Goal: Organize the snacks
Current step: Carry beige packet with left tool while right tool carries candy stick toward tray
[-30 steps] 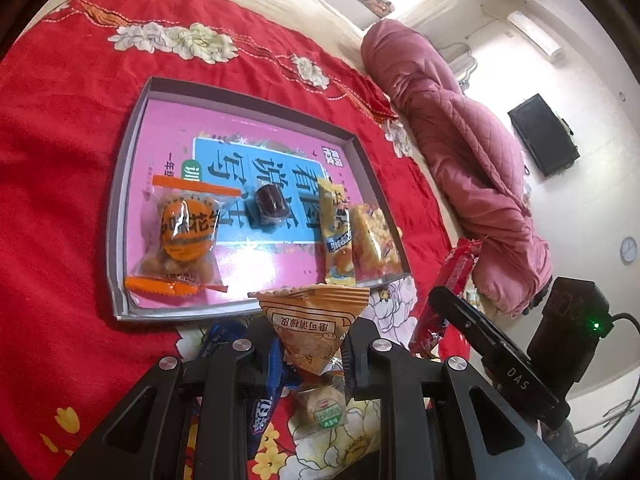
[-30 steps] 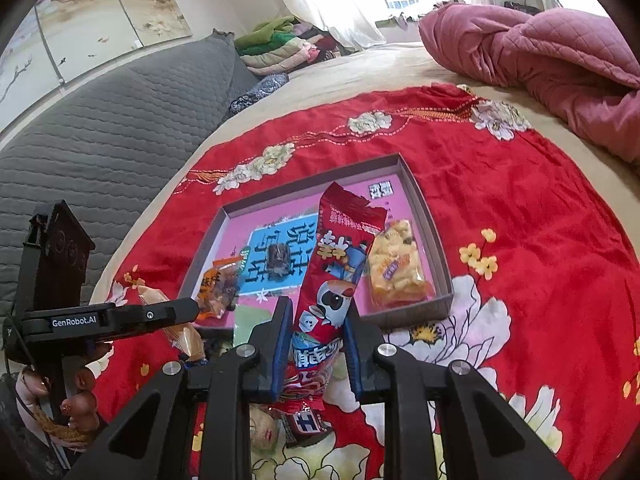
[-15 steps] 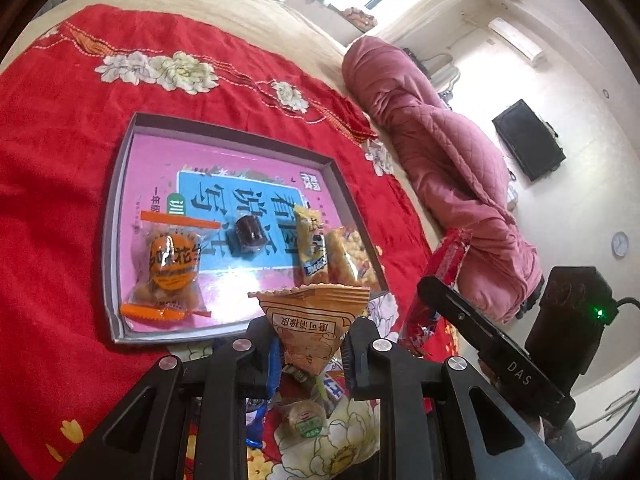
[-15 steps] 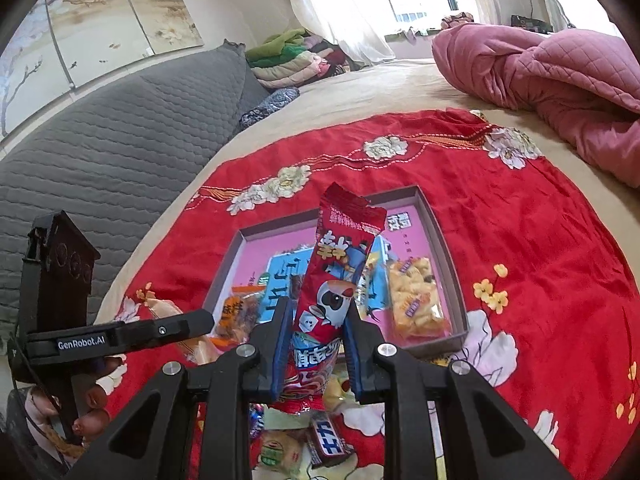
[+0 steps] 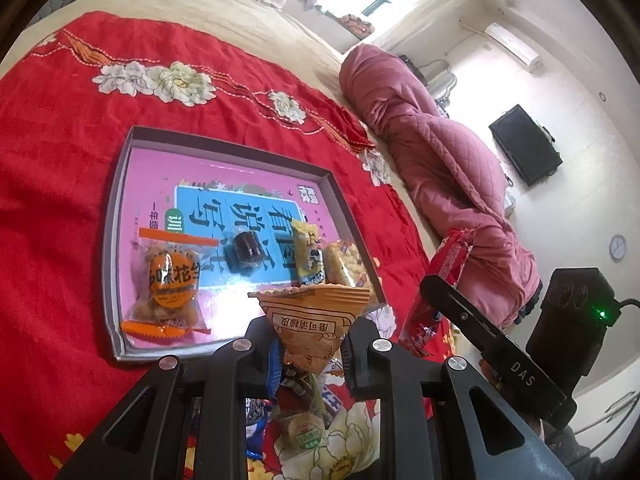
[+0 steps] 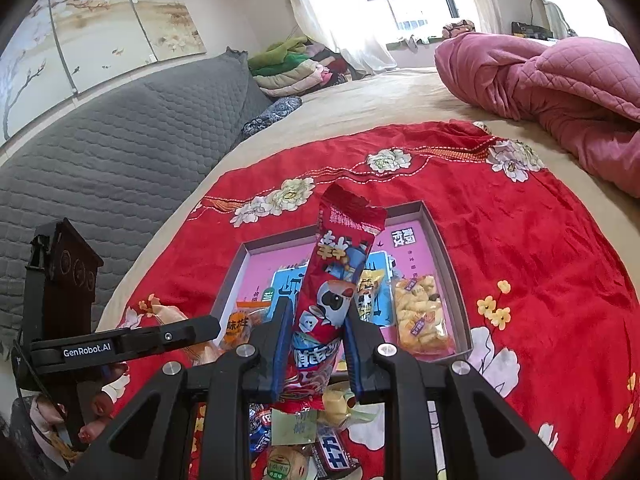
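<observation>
We see a red cloth (image 5: 60,184) with a soft, faintly shiny nap and embroidered flowers. On it sits a shallow cardboard box (image 5: 114,216), its grey rim matt and its printed pink floor smooth. The snack wrappers look like plastic film: a glossy orange packet (image 5: 314,326), a shiny red packet (image 6: 340,280), a clear crinkled bag (image 5: 170,280). The pink quilt (image 6: 560,92) is stitched, matt fabric.

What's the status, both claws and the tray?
Left claw shut on orange packet. Right claw shut on red packet. Tray holds four snacks; loose pile remains. Path to tray clear.
</observation>
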A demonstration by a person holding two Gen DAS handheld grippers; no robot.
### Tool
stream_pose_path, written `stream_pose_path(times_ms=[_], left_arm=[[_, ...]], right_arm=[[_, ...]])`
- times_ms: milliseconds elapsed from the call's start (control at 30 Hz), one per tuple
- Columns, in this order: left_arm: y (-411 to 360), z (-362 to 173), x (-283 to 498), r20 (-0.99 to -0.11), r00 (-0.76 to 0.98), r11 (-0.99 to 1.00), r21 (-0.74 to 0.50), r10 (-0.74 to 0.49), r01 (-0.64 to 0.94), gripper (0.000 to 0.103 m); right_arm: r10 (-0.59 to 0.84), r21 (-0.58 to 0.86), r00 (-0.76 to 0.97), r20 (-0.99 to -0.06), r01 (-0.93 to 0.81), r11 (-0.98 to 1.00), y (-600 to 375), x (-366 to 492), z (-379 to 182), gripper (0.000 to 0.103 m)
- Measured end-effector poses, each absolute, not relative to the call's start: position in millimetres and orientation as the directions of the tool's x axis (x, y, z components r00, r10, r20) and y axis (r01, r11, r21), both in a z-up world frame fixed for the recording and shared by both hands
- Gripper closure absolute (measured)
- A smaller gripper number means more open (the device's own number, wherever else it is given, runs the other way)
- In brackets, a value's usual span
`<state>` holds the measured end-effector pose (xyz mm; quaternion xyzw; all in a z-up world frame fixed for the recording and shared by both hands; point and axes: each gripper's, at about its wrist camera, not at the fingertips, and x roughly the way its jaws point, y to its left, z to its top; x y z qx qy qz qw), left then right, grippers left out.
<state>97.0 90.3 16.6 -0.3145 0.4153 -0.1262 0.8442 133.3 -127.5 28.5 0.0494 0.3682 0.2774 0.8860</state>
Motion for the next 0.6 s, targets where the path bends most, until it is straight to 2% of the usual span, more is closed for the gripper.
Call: stream_pose_path(times_ms=[600], left_arm=[[104.0, -2.1, 117.3, -0.66, 0.608, 0.778, -0.619, -0.441, -0.107, 0.079]], right_arm=[[0.529, 0.296, 0.594, -0.606, -0.449, 0.843, -119.6, 149.8, 31.0, 0.079]])
